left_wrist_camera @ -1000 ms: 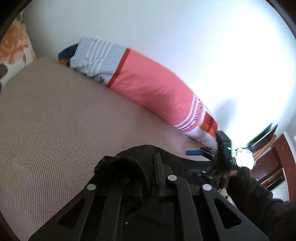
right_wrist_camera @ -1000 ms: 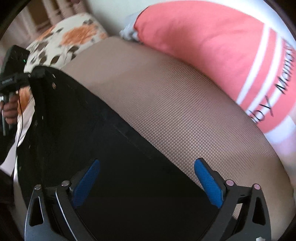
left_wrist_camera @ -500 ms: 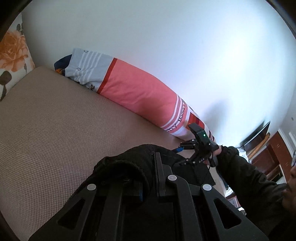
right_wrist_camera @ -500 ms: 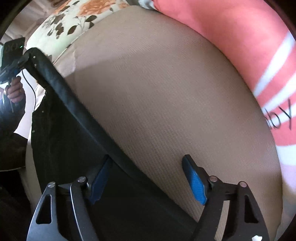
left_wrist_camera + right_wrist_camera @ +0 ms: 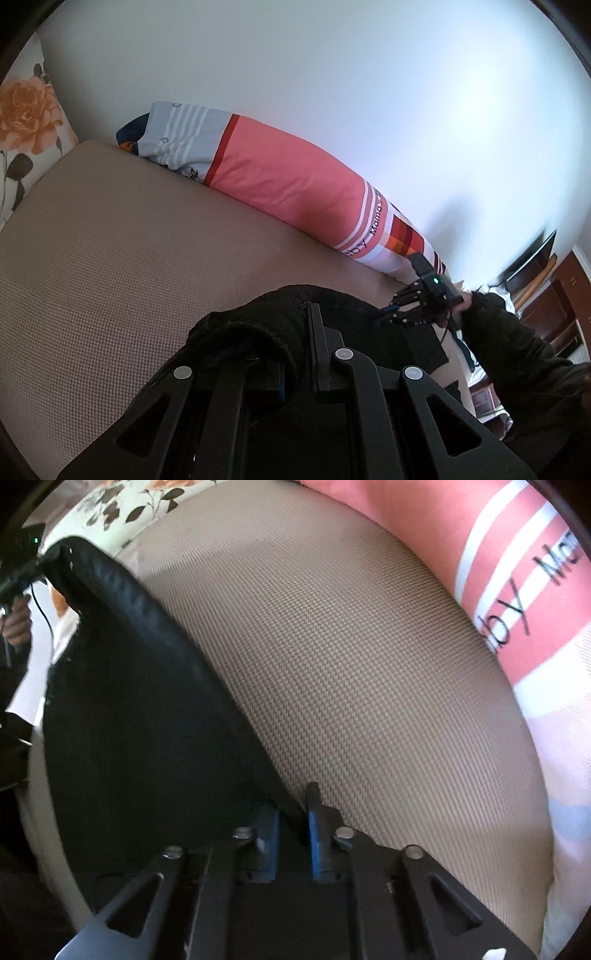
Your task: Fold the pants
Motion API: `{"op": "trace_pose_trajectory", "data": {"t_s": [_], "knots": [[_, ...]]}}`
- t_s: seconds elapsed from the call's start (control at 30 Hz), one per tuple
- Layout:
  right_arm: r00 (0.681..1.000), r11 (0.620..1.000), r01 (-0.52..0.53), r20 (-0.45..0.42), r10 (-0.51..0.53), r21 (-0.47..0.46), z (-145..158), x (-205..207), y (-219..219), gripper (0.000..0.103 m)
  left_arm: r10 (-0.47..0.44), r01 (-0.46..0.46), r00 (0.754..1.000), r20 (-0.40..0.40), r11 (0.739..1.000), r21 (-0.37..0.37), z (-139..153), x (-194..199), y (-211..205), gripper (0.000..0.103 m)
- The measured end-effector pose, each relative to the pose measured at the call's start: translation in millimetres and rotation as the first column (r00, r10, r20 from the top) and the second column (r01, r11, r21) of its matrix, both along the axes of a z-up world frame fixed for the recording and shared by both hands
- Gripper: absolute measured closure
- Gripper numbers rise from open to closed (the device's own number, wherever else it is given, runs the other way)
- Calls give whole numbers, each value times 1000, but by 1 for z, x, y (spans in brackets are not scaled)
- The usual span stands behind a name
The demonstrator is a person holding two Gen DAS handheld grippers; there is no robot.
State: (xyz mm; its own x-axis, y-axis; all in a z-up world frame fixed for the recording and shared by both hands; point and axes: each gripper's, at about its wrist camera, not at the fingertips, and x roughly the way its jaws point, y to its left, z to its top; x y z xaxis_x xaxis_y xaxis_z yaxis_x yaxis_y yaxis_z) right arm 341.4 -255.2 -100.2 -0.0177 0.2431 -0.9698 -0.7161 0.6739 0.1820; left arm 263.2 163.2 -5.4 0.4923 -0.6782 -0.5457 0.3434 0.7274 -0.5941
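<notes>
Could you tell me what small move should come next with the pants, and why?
Probably lift both claws together. The right claw has just been closing and now pinches the pants edge; the left claw already grips bunched fabric at the other end, so the cloth hangs taut between them.

Left tool [image 5: 295, 369]: black frame of triangular cut-out arms, round silver rivets.
Right tool [image 5: 291, 823]: same black frame and silver rivets, blue pads [image 5: 314, 827] on both fingers.
Right tool's body: black box with a green light, thin black cable.
Sleeve [image 5: 517, 343]: dark, long.
</notes>
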Motion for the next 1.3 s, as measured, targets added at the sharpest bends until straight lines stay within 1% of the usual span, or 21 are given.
{"op": "trace_pose_trajectory", "data": {"t_s": [0.03,0.1,0.23,0.37,0.5,0.53,0.6,0.63,0.7,0.73,0.83,0.93,1.0,1.03,1.1,1.13,1.17,1.23,1.3], "knots": [[998,1000,1,56,0,-29,4,-9,4,95,3,-3,1000,2,1000,3,0,-2,1,94],[991,998,22,134,-14,-63,12,-23,8,95,8,-8,1000,-5,1000,-2,1,-5,4,94],[959,992,98,275,-74,-74,46,-64,8,96,-3,2,1000,5,1000,9,8,-19,8,94],[926,985,157,358,-120,-77,77,-112,1,96,-23,23,1000,12,1000,5,13,-44,16,94],[907,979,179,400,-127,-95,94,-168,10,96,-49,49,999,-1,999,11,19,-72,24,94],[904,978,191,404,-140,-89,98,-185,12,96,-55,55,998,-8,998,8,20,-77,25,94],[900,973,220,398,-176,-68,104,-203,3,96,-72,72,997,-29,997,11,20,-91,29,93],[899,970,235,393,-195,-56,103,-220,5,96,-89,90,995,-38,995,34,19,-99,30,93],[898,967,249,388,-210,-55,96,-239,6,96,-110,114,992,-55,990,79,15,-109,31,92],[901,965,258,370,-225,-41,91,-252,8,96,-130,137,989,-77,985,101,11,-114,33,91],[904,957,291,326,-276,4,77,-273,9,96,-179,199,975,-130,966,164,-3,-129,34,91],[913,946,322,253,-320,35,50,-288,12,96,-224,263,960,-171,928,263,-21,-141,29,90],[919,944,329,221,-327,32,33,-298,17,96,-236,288,952,-196,908,303,-31,-148,26,90],[920,942,333,209,-332,35,27,-302,18,96,-250,309,946,-208,890,334,-38,-155,24,90],[921,939,343,184,-344,38,19,-306,19,95,-253,321,943,-218,866,382,-45,-161,21,89],[919,937,348,181,-349,40,18,-306,20,95,-257,333,939,-230,850,408,-50,-165,18,88],[916,933,357,180,-358,43,16,-306,19,95,-255,337,937,-238,839,426,-54,-167,15,86],[909,926,374,180,-376,46,17,-304,20,95,-237,334,936,-260,829,448,-57,-169,12,85],[906,924,380,190,-379,34,16,-308,24,95,-223,328,936,-273,834,443,-52,-170,12,84]]}}
